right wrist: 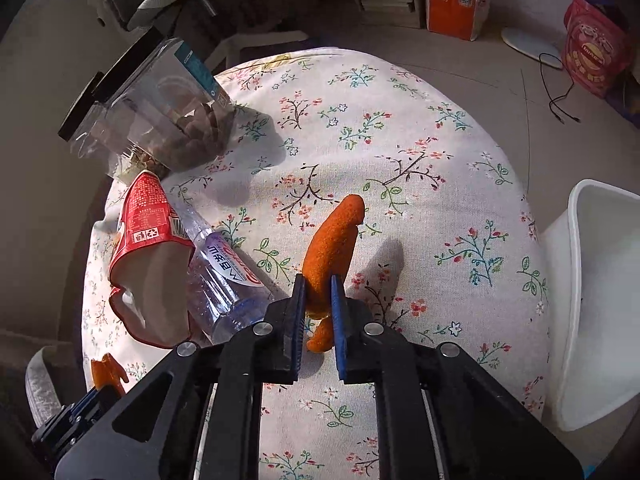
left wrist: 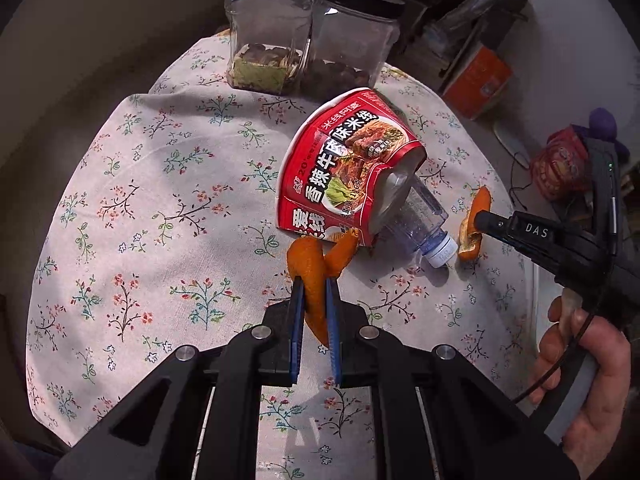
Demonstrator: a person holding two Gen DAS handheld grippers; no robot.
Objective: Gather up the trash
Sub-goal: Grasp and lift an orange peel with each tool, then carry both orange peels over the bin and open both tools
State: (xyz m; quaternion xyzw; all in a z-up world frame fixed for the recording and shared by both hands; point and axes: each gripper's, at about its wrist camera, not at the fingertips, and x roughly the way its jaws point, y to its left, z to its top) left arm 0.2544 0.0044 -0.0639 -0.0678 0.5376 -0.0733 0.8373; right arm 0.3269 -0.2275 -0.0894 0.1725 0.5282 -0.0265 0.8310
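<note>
L tongs [left wrist: 314, 286]: clamped on orange peel [left wrist: 310, 268]
R tongs [right wrist: 318, 284]: gripping peel strip [right wrist: 334, 236]; side reads "DAS"
Noodle cup [left wrist: 340, 168]: beyond L tongs, red w/ Chinese print

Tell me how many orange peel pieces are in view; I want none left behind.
2. One peel is clamped in the left gripper, by the noodle cup. The other peel is clamped in the right gripper, beside the bottle. More may hide under the cup.

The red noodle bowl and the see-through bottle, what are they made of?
The red noodle bowl looks like glossy printed paperboard: its rim is torn and crumpled, white inside. The bottle looks like thin clear plastic with ribbed walls and a white cap.
</note>
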